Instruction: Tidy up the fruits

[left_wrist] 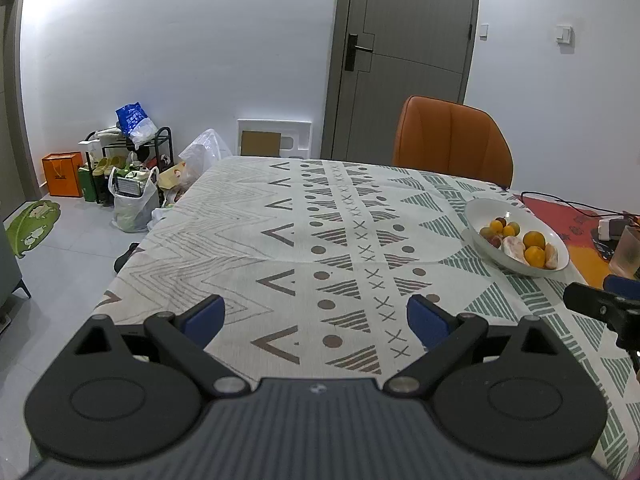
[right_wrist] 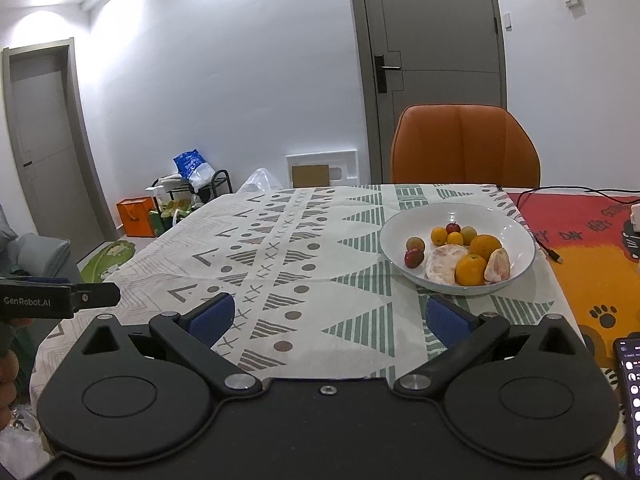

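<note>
White bowl [right_wrist: 452, 216] on the patterned cloth of the table [right_wrist: 280, 240], right of centre in the right wrist view, far right in the left. Held every fruit in sight: two oranges [right_wrist: 485, 246], two peeled citrus pieces [right_wrist: 442, 266], and small yellow fruits [right_wrist: 439, 235], small red fruits [right_wrist: 414, 258] and small greenish fruits [right_wrist: 415, 244] behind and to the left, all touching or nearly so. Showed no fruit loose on the cloth.

Left claw [left_wrist: 316, 312]: spread wide, pinching nothing, low over bare cloth and well apart from the bowl. Right claw [right_wrist: 328, 312]: likewise spread and empty, near the bowl's front rim but short of it.

Fitted two readings: fruit already gathered into the bowl, or a mixed heap waiting to be sorted by kind. Could not be settled from this moment.

Judged, for any grasp made inside that bowl:
- best entered from above, fingers either side of one fruit, clear of its neighbours;
- oranges firm enough for a plain pinch across the middle;
- peeled pieces soft, likely to tear or squash, so closed on slowly and lightly;
- small round fruits prone to roll and slip, so centred between the blue pads [right_wrist: 212, 316];
- bowl liable to slide on the cloth if nudged at the rim, so spared any sideways push.
</note>
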A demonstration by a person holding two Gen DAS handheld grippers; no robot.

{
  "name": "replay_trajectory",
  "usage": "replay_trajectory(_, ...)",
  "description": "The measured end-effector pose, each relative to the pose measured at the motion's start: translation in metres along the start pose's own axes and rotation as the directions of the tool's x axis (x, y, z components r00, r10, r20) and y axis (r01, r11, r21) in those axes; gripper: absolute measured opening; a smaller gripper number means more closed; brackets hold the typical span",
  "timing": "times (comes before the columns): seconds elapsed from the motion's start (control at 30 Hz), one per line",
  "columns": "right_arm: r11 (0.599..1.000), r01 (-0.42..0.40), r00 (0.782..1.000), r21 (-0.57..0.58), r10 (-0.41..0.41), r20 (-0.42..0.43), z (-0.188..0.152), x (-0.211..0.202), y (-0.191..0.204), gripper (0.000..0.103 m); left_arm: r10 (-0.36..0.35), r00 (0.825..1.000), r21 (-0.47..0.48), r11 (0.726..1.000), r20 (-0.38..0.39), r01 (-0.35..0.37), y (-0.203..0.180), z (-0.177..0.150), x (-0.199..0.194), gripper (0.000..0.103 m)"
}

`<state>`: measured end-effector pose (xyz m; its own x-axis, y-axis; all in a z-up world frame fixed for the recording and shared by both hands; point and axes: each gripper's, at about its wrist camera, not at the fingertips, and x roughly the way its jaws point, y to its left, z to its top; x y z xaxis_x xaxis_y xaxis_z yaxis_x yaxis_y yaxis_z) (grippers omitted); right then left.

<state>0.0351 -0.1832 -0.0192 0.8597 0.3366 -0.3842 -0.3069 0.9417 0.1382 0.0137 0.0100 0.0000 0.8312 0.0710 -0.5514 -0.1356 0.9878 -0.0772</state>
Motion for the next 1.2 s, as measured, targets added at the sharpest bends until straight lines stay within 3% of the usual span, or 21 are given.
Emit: replay_trajectory(1.2,1.000,-0.002,1.000,0.005,0.002,0.004,0.0012,-0.0012,-0.0020,0.103,-0.015,1.000,0.022,1.000,0.005,0.015,-0.0064,0.0047,-0.0033,0.097)
